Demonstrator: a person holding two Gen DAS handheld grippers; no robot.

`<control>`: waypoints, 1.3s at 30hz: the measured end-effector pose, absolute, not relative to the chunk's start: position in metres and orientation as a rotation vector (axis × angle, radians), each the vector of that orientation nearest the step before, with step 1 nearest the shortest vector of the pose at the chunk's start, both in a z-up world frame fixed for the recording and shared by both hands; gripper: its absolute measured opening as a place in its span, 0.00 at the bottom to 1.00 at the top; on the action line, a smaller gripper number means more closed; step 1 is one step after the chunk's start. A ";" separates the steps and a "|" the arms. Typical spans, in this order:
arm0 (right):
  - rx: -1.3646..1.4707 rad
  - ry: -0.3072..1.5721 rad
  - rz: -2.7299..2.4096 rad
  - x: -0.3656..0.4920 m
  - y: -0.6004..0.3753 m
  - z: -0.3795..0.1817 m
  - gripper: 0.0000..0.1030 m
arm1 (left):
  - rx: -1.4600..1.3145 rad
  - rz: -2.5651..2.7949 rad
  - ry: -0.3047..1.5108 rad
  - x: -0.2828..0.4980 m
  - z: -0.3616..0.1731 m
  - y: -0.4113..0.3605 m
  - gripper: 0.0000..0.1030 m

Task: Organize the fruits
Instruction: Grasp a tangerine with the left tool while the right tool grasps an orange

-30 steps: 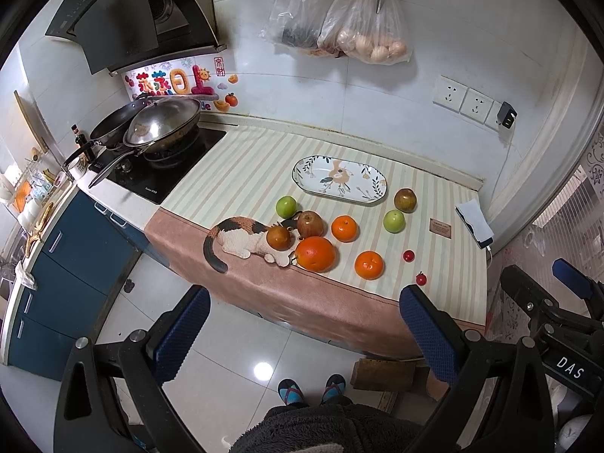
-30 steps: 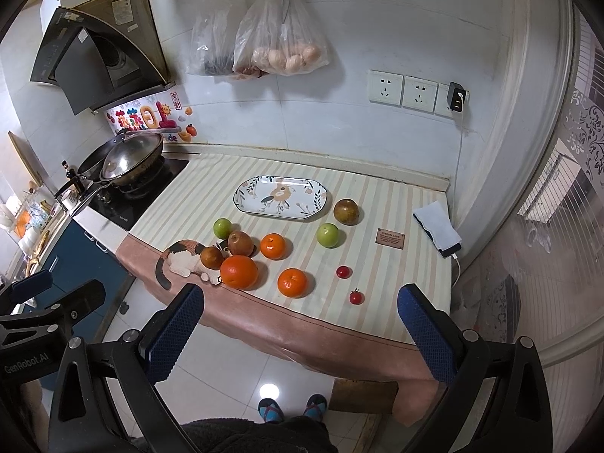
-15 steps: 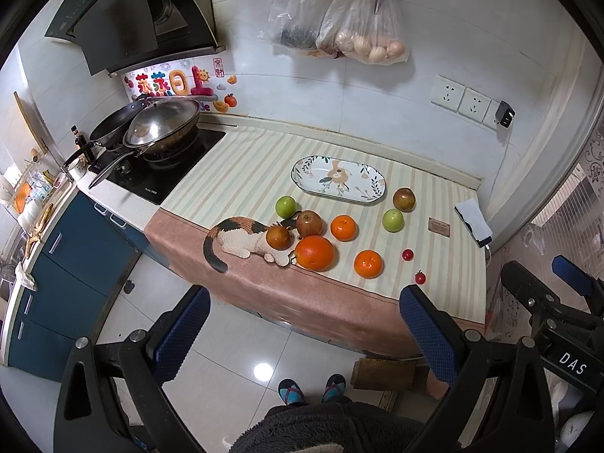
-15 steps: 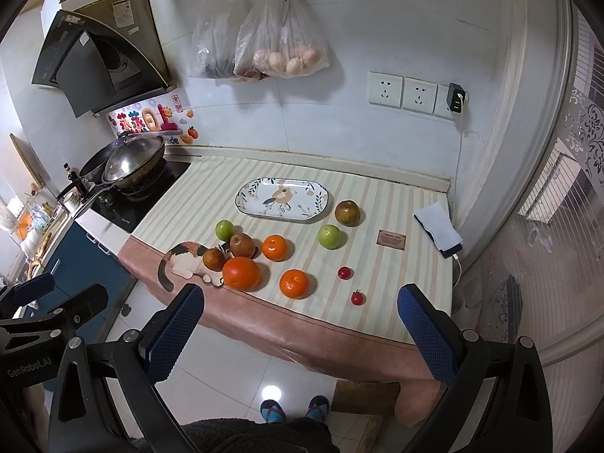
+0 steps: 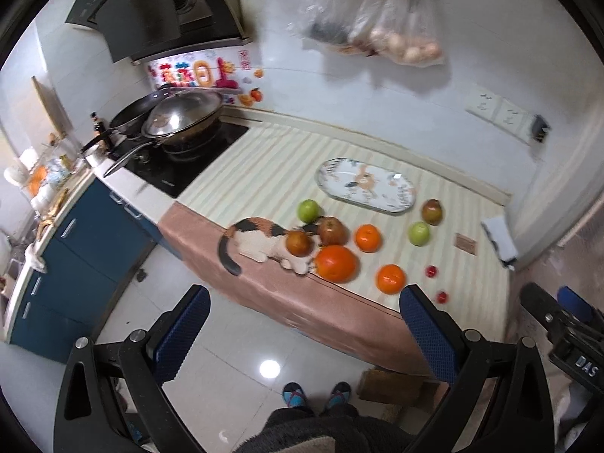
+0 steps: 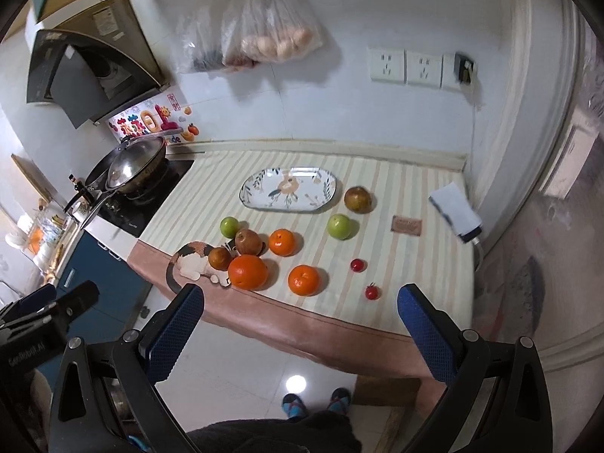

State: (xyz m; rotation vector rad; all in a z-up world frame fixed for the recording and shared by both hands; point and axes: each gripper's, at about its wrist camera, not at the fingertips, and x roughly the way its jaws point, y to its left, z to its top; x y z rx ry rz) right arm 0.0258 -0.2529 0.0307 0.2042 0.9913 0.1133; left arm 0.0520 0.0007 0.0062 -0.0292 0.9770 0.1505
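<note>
Fruit lies loose on a striped counter cloth (image 6: 377,188), seen from above and well back, with both hand-held grippers hovering short of the counter edge. Left gripper (image 5: 304,324) and right gripper (image 6: 300,319) each have blue-padded fingers spread wide, holding nothing. An oval patterned plate (image 6: 288,189) sits bare at 12 o'clock of the fruit group. Just below it, at 9 o'clock, a green apple (image 6: 229,227), two brownish fruits and a large orange (image 6: 248,271) crowd together over a cat picture printed on the cloth. Two smaller oranges (image 6: 304,280) lie toward the middle. At 2 o'clock are another green apple (image 6: 339,227) and a brown fruit (image 6: 358,199). Two small red fruits (image 6: 357,264) sit at 4 o'clock, near the front edge. A wok (image 6: 130,170) on the hob stands at 10 o'clock, a folded cloth (image 6: 455,207) at 3 o'clock, bags (image 6: 271,34) hang on the wall above
</note>
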 end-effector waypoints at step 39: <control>0.533 1.625 -0.109 0.246 -0.067 -0.344 0.86 | 0.052 -0.196 1.691 0.336 -0.306 0.098 0.87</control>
